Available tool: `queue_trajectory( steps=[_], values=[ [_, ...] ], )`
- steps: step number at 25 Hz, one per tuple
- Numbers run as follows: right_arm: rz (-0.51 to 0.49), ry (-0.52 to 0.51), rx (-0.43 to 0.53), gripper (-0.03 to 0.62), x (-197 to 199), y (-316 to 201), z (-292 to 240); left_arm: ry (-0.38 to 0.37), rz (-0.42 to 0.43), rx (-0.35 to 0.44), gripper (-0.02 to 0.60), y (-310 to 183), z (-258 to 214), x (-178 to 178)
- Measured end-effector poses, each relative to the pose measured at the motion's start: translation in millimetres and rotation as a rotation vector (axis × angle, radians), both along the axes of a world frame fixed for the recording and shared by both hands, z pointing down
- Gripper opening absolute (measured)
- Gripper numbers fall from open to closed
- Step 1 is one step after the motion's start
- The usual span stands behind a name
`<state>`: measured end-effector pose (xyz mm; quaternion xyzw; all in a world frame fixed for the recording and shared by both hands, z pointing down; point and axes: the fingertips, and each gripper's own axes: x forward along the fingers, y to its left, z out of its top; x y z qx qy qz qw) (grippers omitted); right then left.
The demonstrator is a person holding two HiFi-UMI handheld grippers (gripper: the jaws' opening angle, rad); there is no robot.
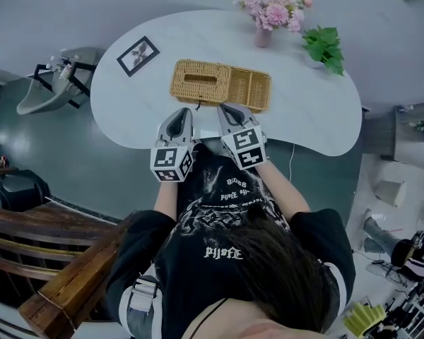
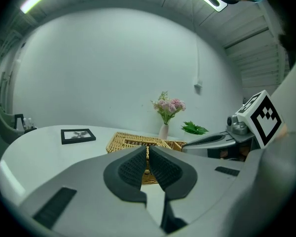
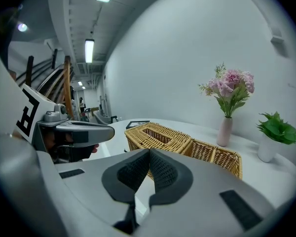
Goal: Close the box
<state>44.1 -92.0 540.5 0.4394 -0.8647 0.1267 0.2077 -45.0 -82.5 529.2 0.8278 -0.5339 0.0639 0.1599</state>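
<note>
A woven wicker box [image 1: 220, 85] lies in the middle of the white table [image 1: 318, 119]. Its left half shows a flat top with a slot; its right half is an open basket. The box also shows ahead in the left gripper view [image 2: 133, 143] and in the right gripper view [image 3: 182, 142]. My left gripper [image 1: 184, 111] hovers just short of the box's near side, shut and holding nothing [image 2: 147, 152]. My right gripper [image 1: 226, 108] sits beside it, also shut on nothing [image 3: 149, 154]. Neither touches the box.
A black picture frame [image 1: 138, 55] lies at the table's left. A vase of pink flowers [image 1: 263, 34] and a green potted plant [image 1: 324, 46] stand at the back right. A grey chair [image 1: 53, 83] is left of the table, a wooden bench [image 1: 56, 260] near me.
</note>
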Motion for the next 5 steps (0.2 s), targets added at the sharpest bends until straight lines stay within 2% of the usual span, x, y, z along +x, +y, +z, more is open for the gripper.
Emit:
queue_trajectory(
  steps=[5],
  values=[
    [-0.002, -0.003, 0.021, 0.025, -1.7, 1.7, -7.4, -0.034, -0.014, -0.042, 0.032, 0.9, 9.5, -3.4]
  ],
)
